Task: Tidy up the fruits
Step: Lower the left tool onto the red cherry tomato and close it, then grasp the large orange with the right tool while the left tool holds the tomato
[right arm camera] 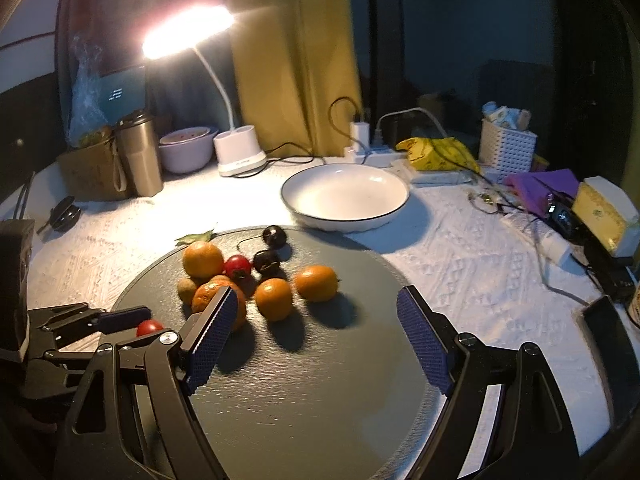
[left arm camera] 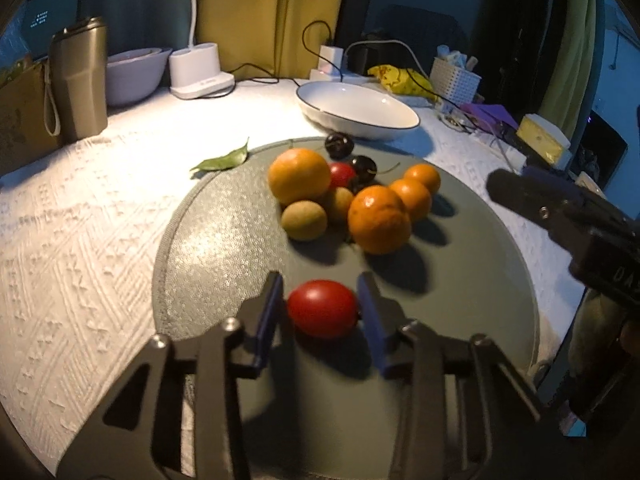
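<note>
My left gripper (left arm camera: 322,304) is shut on a red cherry tomato (left arm camera: 322,309) just above the round grey mat (left arm camera: 224,240); it also shows in the right wrist view (right arm camera: 149,327). Beyond it lies a heap of fruit: oranges (left arm camera: 379,219), small brown fruits (left arm camera: 304,221), another red tomato (left arm camera: 341,174) and dark cherries (left arm camera: 339,145). A white bowl (left arm camera: 396,120) stands empty behind the mat. My right gripper (right arm camera: 320,332) is open and empty over the mat, near the oranges (right arm camera: 316,282); the white bowl (right arm camera: 296,196) is farther back.
A white textured cloth (left arm camera: 80,220) covers the table. A green leaf (left arm camera: 222,159) lies at the mat's far left edge. At the back stand a metal tumbler (left arm camera: 80,80), a pink bowl (left arm camera: 134,74), a lamp base (left arm camera: 198,70), a power strip with cables (left arm camera: 332,68) and a white basket (left arm camera: 454,80).
</note>
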The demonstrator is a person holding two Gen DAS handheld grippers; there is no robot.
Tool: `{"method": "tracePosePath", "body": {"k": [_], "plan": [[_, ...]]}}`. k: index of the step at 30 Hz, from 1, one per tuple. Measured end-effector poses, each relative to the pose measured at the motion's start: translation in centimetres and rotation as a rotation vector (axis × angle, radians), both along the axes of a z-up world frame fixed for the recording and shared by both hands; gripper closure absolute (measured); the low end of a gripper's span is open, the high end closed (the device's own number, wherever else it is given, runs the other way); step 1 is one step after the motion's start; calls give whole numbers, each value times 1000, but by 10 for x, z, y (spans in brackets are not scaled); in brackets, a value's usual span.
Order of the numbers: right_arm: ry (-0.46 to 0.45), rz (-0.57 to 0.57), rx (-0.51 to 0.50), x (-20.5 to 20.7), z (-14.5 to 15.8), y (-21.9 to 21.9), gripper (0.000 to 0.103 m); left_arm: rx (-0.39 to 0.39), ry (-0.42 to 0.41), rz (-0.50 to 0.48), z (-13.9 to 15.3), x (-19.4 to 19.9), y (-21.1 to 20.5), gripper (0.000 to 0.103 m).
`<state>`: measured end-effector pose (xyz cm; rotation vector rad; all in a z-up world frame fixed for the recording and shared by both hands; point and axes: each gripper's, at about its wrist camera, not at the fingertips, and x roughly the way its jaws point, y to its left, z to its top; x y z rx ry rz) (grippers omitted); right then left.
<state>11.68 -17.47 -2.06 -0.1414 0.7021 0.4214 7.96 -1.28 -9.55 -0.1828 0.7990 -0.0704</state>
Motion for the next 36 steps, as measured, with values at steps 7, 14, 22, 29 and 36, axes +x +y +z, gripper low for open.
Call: {"method": "tracePosePath", "body": {"k": [7, 14, 22, 29, 36], "plan": [[73, 69, 9, 1, -14, 22, 19, -27, -7, 2, 2, -3, 11, 68], [129, 117, -15, 6, -25, 46, 23, -32, -45, 33, 11, -4, 28, 68], [178, 118, -40, 14, -38, 59, 28, -42, -77, 56, 15, -3, 42, 68], [187, 123, -59, 21, -40, 67, 33, -42, -92, 61, 19, -1, 47, 68], [186, 158, -46, 17, -35, 73, 51, -41, -98, 64, 22, 0, 48, 68]]}}
